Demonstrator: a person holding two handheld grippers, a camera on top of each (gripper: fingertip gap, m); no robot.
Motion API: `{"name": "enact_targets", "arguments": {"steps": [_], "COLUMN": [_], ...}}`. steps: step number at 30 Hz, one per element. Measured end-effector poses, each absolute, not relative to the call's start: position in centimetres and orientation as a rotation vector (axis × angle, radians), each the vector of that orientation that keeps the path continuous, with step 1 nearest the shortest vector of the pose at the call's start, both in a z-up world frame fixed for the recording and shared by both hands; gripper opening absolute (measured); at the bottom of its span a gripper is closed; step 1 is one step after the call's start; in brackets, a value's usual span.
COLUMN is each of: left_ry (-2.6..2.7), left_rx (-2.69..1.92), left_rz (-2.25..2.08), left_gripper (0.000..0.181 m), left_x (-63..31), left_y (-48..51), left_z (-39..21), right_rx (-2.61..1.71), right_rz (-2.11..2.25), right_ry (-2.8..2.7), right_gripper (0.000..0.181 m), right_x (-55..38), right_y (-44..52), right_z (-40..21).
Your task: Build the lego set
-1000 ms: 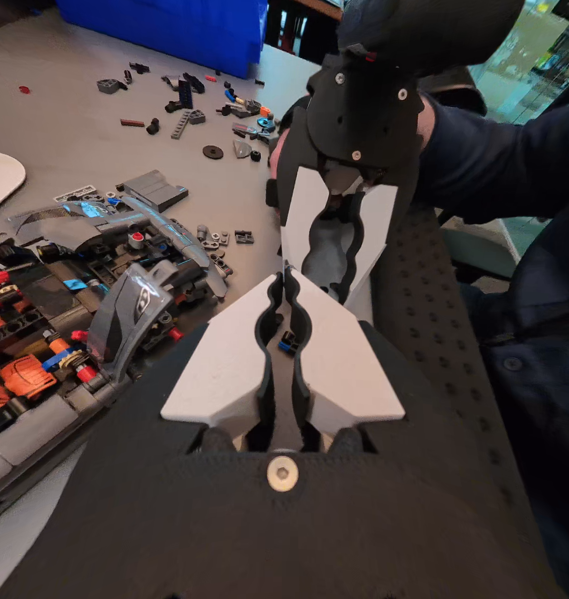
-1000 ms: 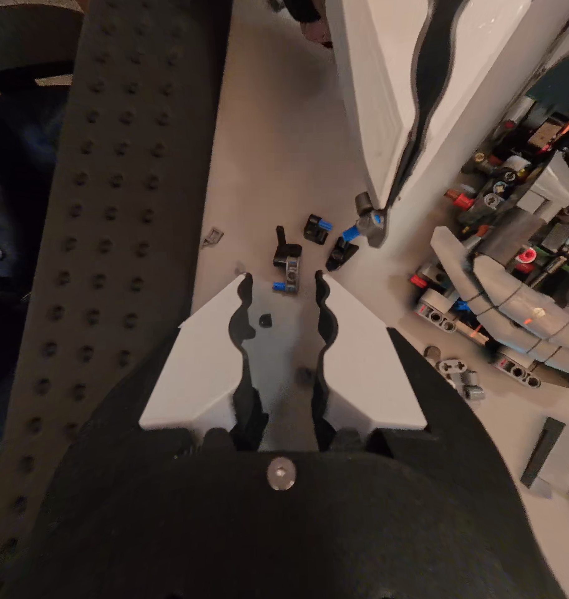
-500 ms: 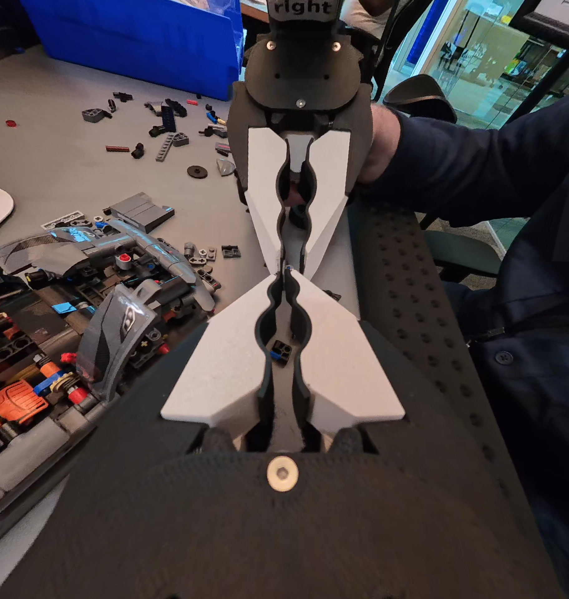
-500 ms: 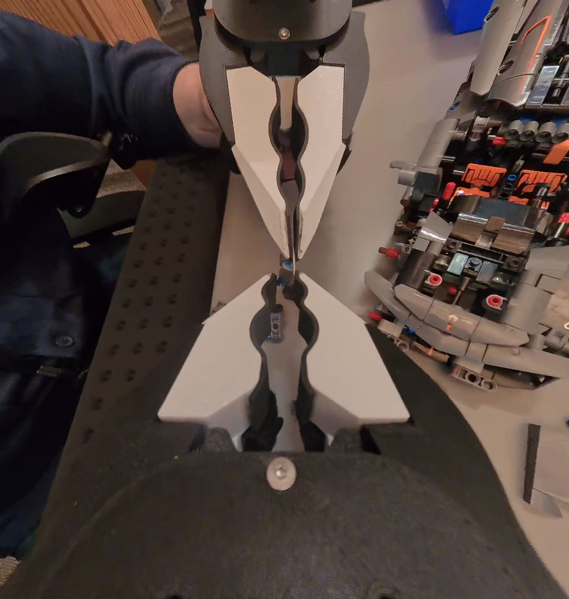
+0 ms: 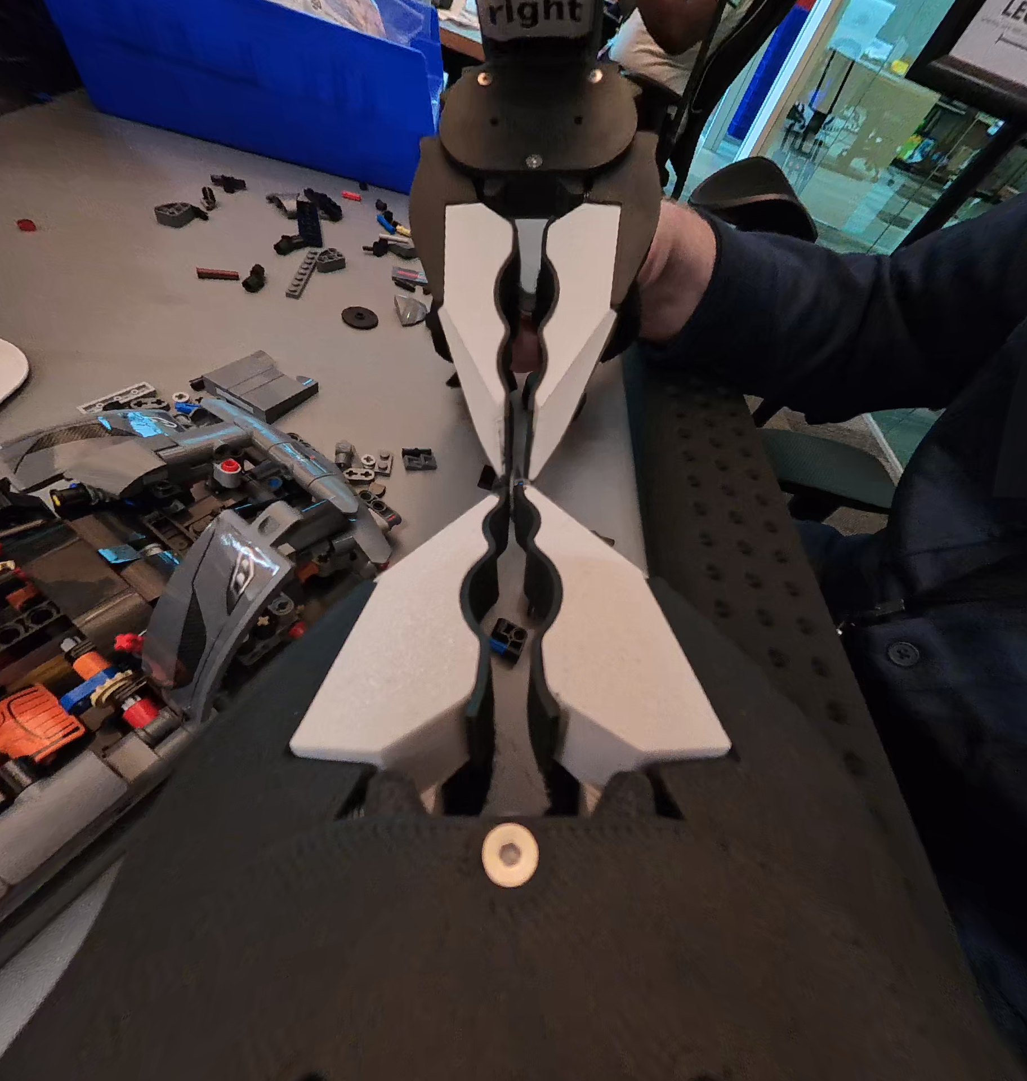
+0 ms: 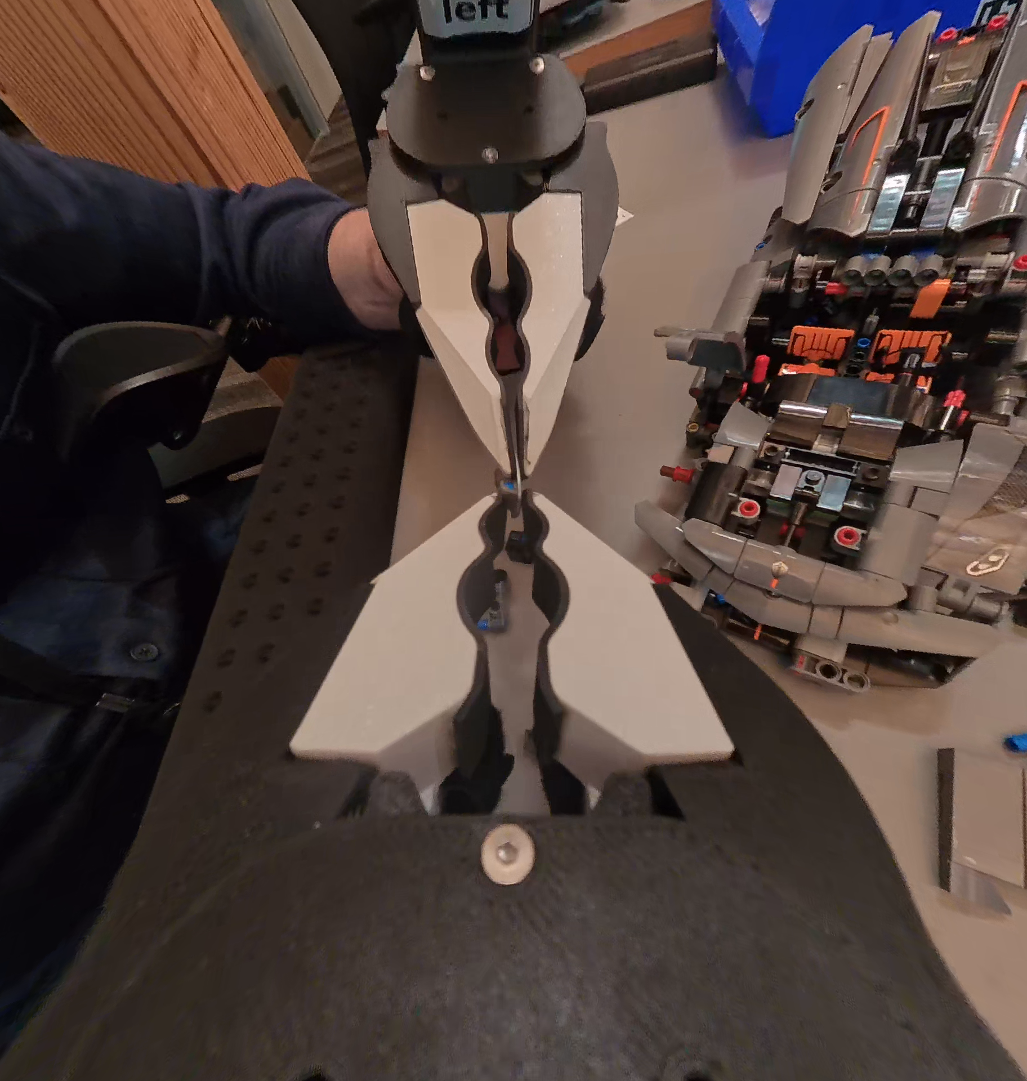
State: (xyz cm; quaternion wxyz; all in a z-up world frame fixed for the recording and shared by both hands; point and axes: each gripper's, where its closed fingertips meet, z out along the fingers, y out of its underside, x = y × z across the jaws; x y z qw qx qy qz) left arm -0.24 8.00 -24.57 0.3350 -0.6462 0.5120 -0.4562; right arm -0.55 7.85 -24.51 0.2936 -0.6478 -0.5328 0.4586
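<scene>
Left gripper (image 5: 514, 497): fingers nearly closed at tips, pinching small grey-and-blue lego piece (image 6: 510, 486). Right gripper (image 6: 514, 497): fingers equally narrow, tips closed on same piece from opposite side; two grippers meet tip to tip above surface (image 5: 119, 304). Piece too small to identify further. Part-built lego car (image 6: 850, 468): one, left of grippers (seen from left wrist). Blue bin (image 5: 236, 76): one, beyond car. Loose pieces (image 5: 306, 245) between bin and car, uncounted.
</scene>
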Motion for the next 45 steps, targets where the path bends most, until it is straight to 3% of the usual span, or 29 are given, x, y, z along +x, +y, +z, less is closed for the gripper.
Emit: {"name": "enact_targets", "arguments": {"steps": [28, 33, 45], "left_ry": [1.270, 1.258, 1.236], "left_rx": [-1.637, -1.632, -1.599], "left_rz": [-1.212, -1.233, -1.336], "left_gripper": [0.000, 0.000, 0.000], "left_x": [-0.2, -0.1, 0.0], "left_y": [8.3, 8.3, 8.0], "left_z": [-23.3, -23.1, -22.3], "right_rx": [-1.705, -1.701, -1.634], "right_rz": [1.296, 1.345, 1.355], "right_ry": [-1.347, -1.343, -1.347], "right_gripper": [0.000, 0.009, 0.000], "right_x": [-0.4, -0.5, -0.4], "right_y": [8.2, 7.9, 7.8], "right_z": [-23.7, -23.6, -22.9]}}
